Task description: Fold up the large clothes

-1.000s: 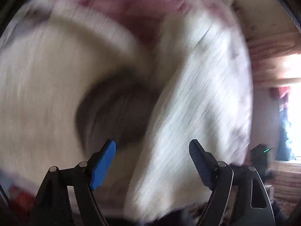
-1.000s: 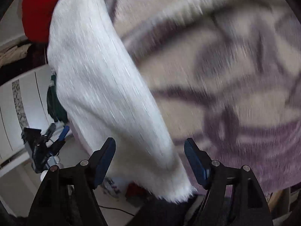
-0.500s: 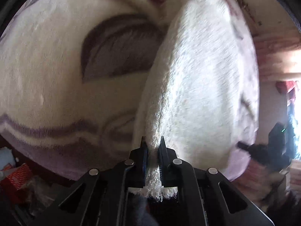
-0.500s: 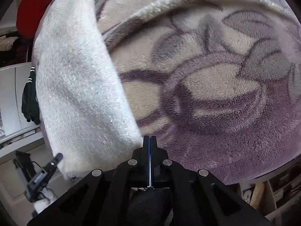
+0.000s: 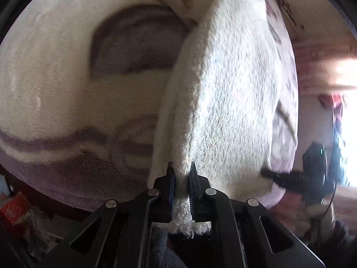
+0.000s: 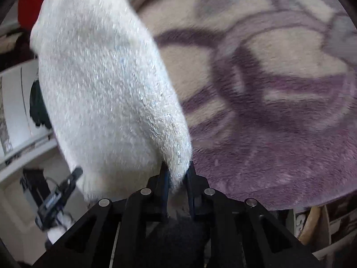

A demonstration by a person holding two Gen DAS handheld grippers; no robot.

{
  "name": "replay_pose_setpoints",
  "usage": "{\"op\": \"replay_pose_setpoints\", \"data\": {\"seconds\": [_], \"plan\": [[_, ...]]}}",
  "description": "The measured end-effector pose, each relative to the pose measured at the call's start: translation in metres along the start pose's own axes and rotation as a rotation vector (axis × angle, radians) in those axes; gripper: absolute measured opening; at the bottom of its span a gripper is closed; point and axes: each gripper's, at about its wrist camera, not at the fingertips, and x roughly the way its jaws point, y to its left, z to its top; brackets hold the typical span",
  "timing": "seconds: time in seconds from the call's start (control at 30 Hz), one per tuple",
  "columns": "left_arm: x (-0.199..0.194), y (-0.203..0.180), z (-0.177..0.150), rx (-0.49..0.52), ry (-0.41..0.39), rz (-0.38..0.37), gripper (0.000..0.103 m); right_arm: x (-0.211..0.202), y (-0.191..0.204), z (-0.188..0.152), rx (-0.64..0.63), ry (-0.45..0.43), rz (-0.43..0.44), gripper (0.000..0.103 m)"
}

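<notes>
1. Left gripper (image 5: pixel 180 174): jaws nearly shut, pinching the near edge of the white fuzzy garment (image 5: pixel 223 93).
2. Right gripper (image 6: pixel 177 172): jaws opening slightly, the garment's corner between them; squeeze again before pulling.
3. The garment lies on a purple patterned blanket (image 6: pixel 267 89).
4. Lift both corners level and taut.

A fluffy white garment (image 6: pixel 107 93) lies on a cream blanket (image 6: pixel 267 84) with purple leaf patterns.
</notes>
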Motion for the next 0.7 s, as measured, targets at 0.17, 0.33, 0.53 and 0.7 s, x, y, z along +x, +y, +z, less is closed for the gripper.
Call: {"op": "replay_pose_setpoints", "data": {"seconds": [0.17, 0.33, 0.53, 0.7], "plan": [[0.004, 0.028, 0.005, -0.107, 0.043, -0.147, 0.018, 0.025, -0.005, 0.004, 0.047, 0.046, 0.017, 0.023], [0.010, 0.044, 0.013, -0.119, -0.016, -0.213, 0.061, 0.013, -0.007, 0.013, -0.013, 0.062, 0.147, 0.070], [0.072, 0.014, 0.028, -0.009, 0.048, -0.214, 0.058, 0.052, -0.002, 0.032, -0.044, 0.136, 0.350, 0.069], [0.050, -0.011, 0.018, 0.042, 0.007, -0.165, 0.015, 0.056, 0.024, 0.019, -0.025, 0.130, 0.396, 0.018]]}}
